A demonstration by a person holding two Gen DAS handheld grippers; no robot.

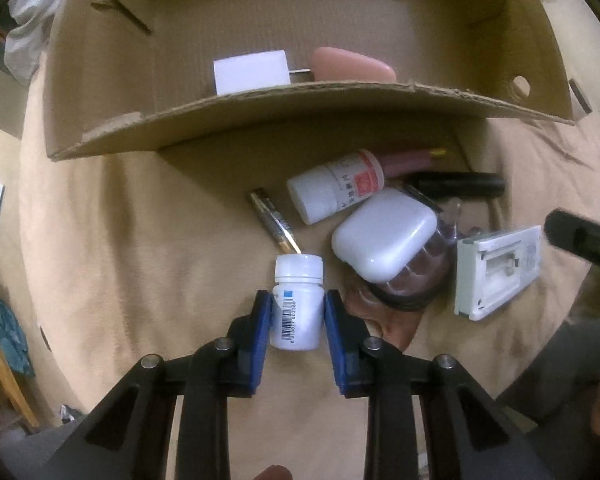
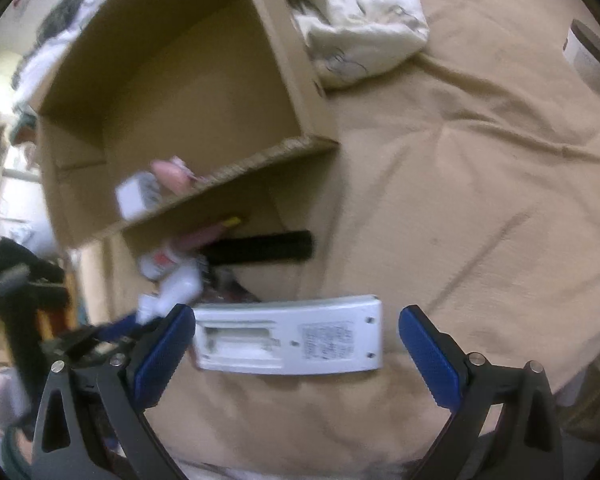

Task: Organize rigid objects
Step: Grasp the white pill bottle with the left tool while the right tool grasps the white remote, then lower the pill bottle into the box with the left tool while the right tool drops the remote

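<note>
With the left gripper (image 1: 296, 312) clamped on the small white plastic pill bottle (image 1: 297, 303) lying on the tan cloth (image 1: 140, 240) before the open cardboard box (image 1: 300, 108), lift straight, clear the rim. Right gripper (image 2: 296, 354) open, straddling the white remote (image 2: 288, 338); left pad near its end, right pad apart.

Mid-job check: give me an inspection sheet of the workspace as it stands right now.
Surface: tan cloth, wrinkled.
Job's things: small white bottle between the left pads; white remote lies back up, battery bay open; second white bottle, white case, gold tube, black cylinder piled beside the cardboard box; white charger and pink item inside the box.
Clutter: crumpled white fabric, jar.
Grippers: left gripper shut on the bottle; right gripper open, straddling the remote.
Cables: nothing seen.
Surroundings: blurred room edges.
</note>
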